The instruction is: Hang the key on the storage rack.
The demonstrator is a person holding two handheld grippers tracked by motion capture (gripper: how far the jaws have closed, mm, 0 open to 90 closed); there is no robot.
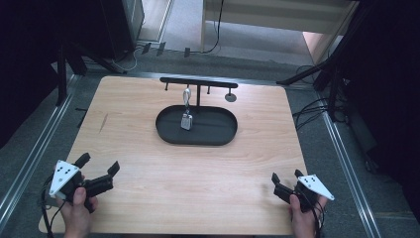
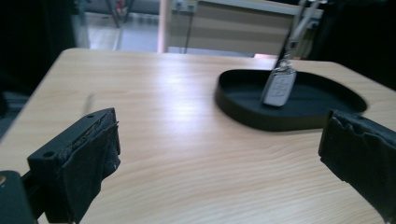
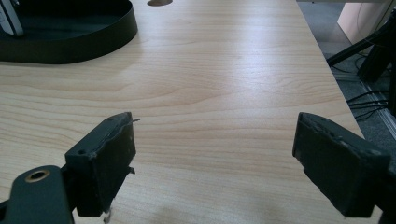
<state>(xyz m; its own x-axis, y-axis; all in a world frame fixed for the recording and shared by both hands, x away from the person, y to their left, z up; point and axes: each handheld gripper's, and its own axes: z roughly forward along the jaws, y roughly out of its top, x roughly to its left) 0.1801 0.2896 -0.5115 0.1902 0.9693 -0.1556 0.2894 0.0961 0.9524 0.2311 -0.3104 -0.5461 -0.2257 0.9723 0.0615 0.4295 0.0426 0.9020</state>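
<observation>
High view first, starting at the near edge of the wooden table (image 1: 148, 188): two hand-held grippers, one at each near corner, well apart from each other. The left gripper (image 1: 99, 164) sits at the near left corner, its two black jaws spread wide with nothing between them; the left gripper view shows the same, bare tabletop (image 2: 177, 154) lying between the two pads. The right gripper (image 1: 286, 176) rests at the near right corner, and the right gripper view shows its jaws also released, standing wide over bare wood (image 3: 219, 116) with nothing held. Each gripper carries one grey three-cornered plate and is held by one hand.

Farther out, past an open stretch of table, lies one black oval tray (image 1: 218, 136), near the table's middle and towards the far side. One silver key fob (image 1: 186, 121) is over its left half, hanging by a metal clip (image 1: 186, 96) from one black rack (image 1: 198, 82) that stands at the tray's far rim; whether the fob's lower end touches the tray floor cannot be told. In the left gripper view the key fob (image 2: 279, 87) hangs tilted over the tray (image 2: 243, 112). One small round disc (image 1: 230, 97) hangs at the rack's right end. Nothing stands between the grippers and the tray.

Beyond the table are grey floor and dark stands.
</observation>
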